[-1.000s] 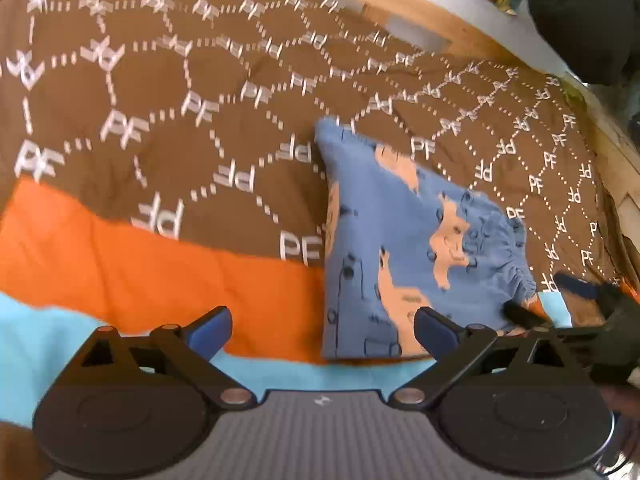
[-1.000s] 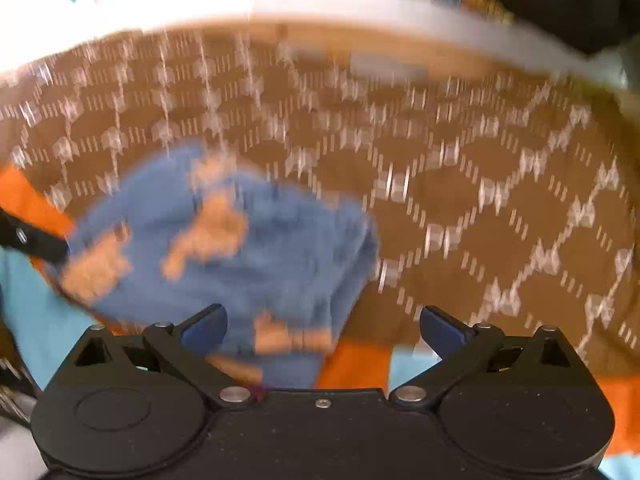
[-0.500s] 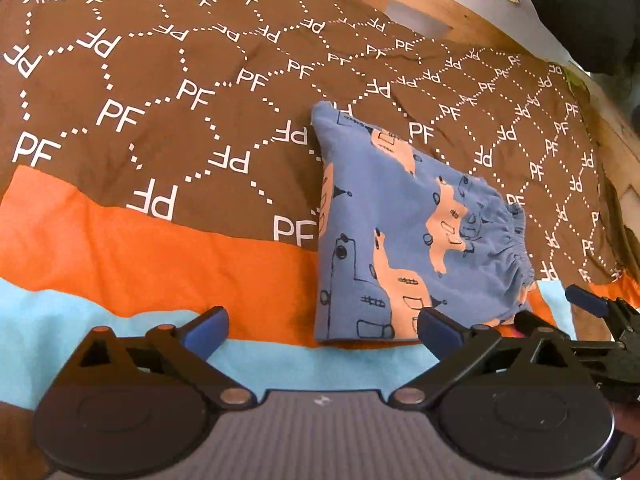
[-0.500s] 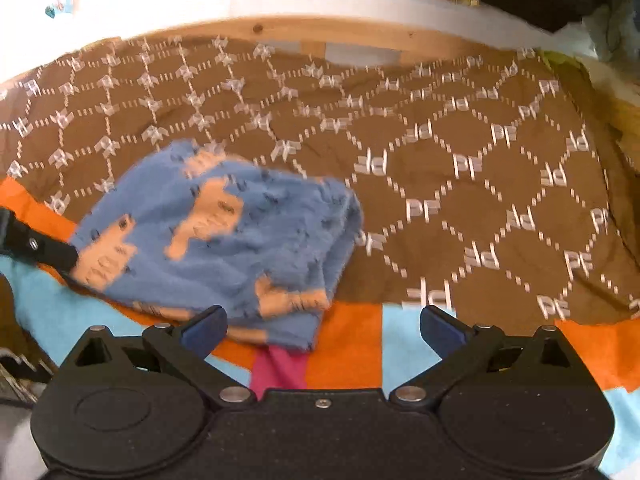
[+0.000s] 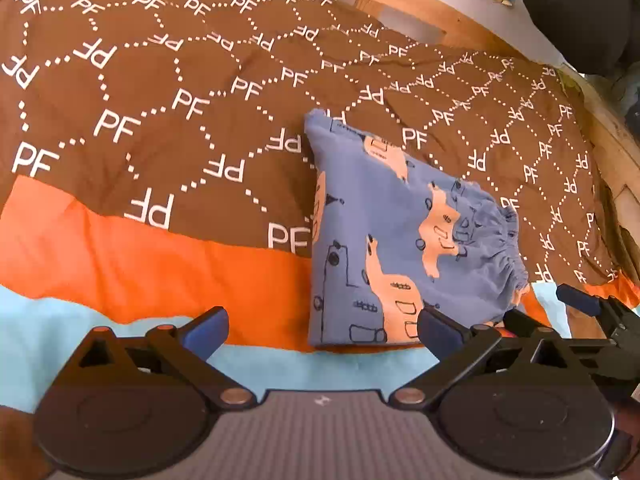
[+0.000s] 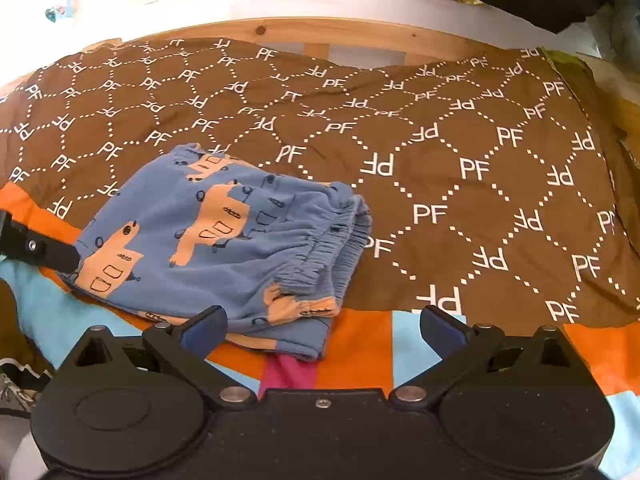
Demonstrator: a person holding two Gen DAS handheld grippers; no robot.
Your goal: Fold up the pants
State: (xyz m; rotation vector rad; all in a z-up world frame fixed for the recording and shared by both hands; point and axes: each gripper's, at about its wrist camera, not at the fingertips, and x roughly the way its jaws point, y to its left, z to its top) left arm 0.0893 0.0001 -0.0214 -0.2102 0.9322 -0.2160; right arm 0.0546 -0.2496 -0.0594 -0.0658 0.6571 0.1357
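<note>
I am looking down at a bed (image 6: 360,28) with a pale wooden frame showing along its far edge. A brown bedspread (image 5: 160,92) printed with white dotted hexagons and "PF" letters is covering it, giving way to orange (image 5: 140,264) and light blue (image 5: 48,320) bands along the near edge. The folded blue pants (image 5: 400,248) (image 6: 224,240) with orange animal shapes are lying flat on the spread by that near edge, straddling what looks like the brown and orange seam.
</note>
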